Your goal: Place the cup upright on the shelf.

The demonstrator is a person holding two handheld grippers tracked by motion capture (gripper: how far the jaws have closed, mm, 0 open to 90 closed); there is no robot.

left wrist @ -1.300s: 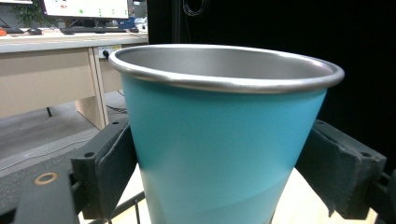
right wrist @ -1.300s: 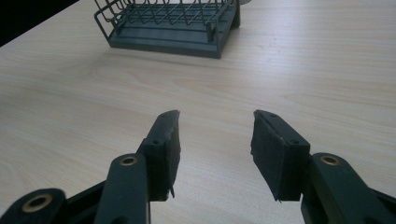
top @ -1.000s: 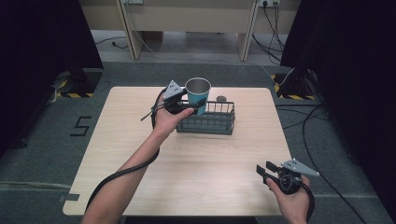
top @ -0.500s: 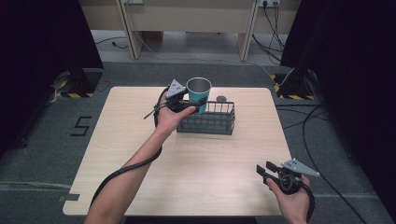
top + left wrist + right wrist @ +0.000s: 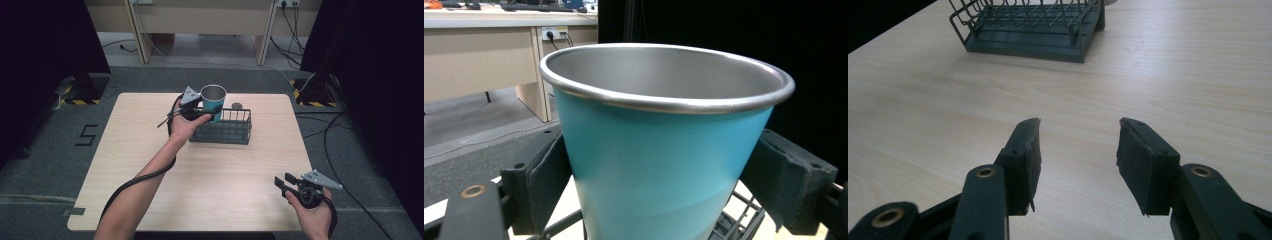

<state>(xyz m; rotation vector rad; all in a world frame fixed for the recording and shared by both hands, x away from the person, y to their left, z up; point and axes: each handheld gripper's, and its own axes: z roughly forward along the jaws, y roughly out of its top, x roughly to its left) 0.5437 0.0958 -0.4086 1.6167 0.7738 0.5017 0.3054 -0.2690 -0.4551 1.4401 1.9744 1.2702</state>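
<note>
Upright, mouth up: teal cup in left gripper.

Black right gripper with brass-ringed screws, padded jaws.

One readable mark stood out: a dark figure "5" lay on the grey floor, at the left of the frame in the high view, just beside the bench's left edge.
</note>
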